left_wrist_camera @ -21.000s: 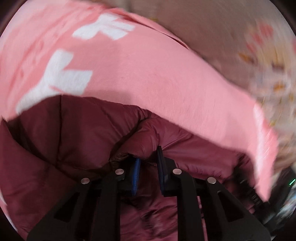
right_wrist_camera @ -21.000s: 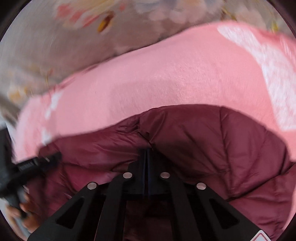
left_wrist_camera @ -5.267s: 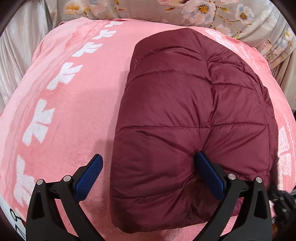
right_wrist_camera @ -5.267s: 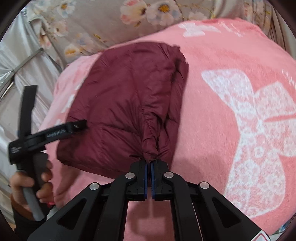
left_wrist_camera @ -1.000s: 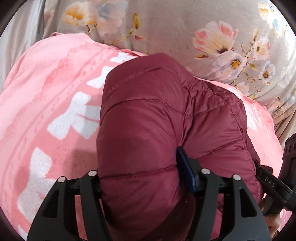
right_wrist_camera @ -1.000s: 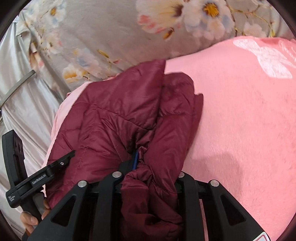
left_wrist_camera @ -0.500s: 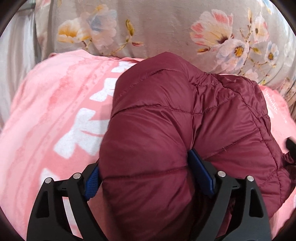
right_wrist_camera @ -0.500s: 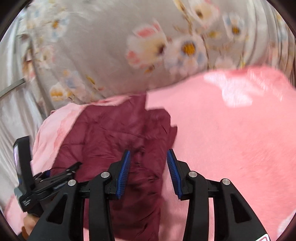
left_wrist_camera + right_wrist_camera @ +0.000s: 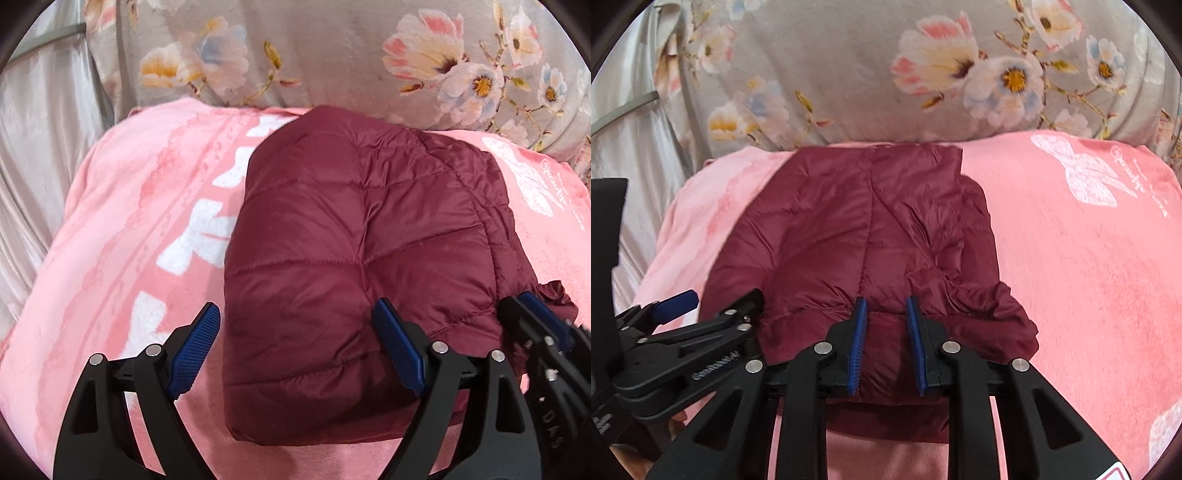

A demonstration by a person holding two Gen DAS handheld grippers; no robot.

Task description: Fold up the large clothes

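Both your grippers have pulled back: left gripper (image 9: 295, 347) jaws spread wide, right gripper (image 9: 888, 343) jaws just narrowed, pinching nothing. Your maroon puffer jacket (image 9: 362, 266) lies folded, quilted, compact on the pink blanket (image 9: 122, 236).

**Black Frames, Blue Pads**

The left gripper (image 9: 297, 350) has matte black angular arms with triangular cut-outs; silver round screws sit at the joints; its fingers (image 9: 195, 349) carry ribbed blue pads; the right gripper (image 9: 888, 343) is built alike, with a red-and-white label at the lower right of its frame; white lettering, too small to read, marks the black bodies.
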